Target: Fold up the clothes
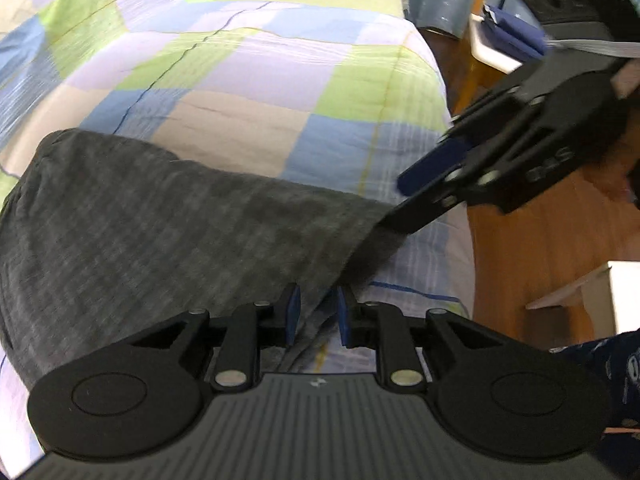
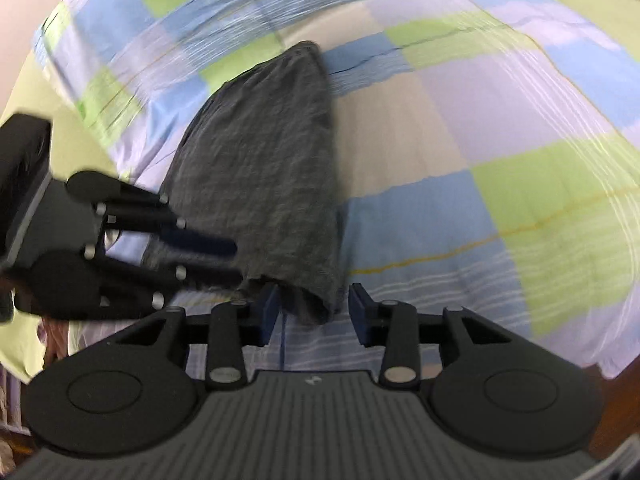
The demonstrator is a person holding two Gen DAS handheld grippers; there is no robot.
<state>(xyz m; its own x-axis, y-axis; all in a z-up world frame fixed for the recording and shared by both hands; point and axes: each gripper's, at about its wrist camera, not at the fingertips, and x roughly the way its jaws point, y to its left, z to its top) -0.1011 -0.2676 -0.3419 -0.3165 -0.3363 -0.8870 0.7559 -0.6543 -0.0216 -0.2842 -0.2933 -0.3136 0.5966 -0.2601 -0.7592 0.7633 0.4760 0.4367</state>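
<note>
A dark grey folded garment (image 1: 180, 220) lies on the checked quilt, a long narrow shape in the right wrist view (image 2: 268, 168). My left gripper (image 1: 318, 314) is open over its near right edge. The cloth's edge runs into the gap, and the pads stand apart from it. In the right wrist view the left gripper (image 2: 237, 263) reaches in from the left at the garment's near corner. My right gripper (image 2: 316, 312) is open astride the garment's near end, with a gap showing beside the right pad. In the left wrist view the right gripper (image 1: 394, 204) touches the garment's right corner with its lower finger.
The patchwork quilt (image 1: 248, 80) in blue, green and lilac covers the bed, and its edge drops off at the right (image 1: 452, 240). Beyond it is wooden floor (image 1: 520, 260), with white furniture (image 1: 592, 296) and a white shelf holding blue items (image 1: 508, 36). A patterned sleeve (image 1: 608, 364) shows at the lower right.
</note>
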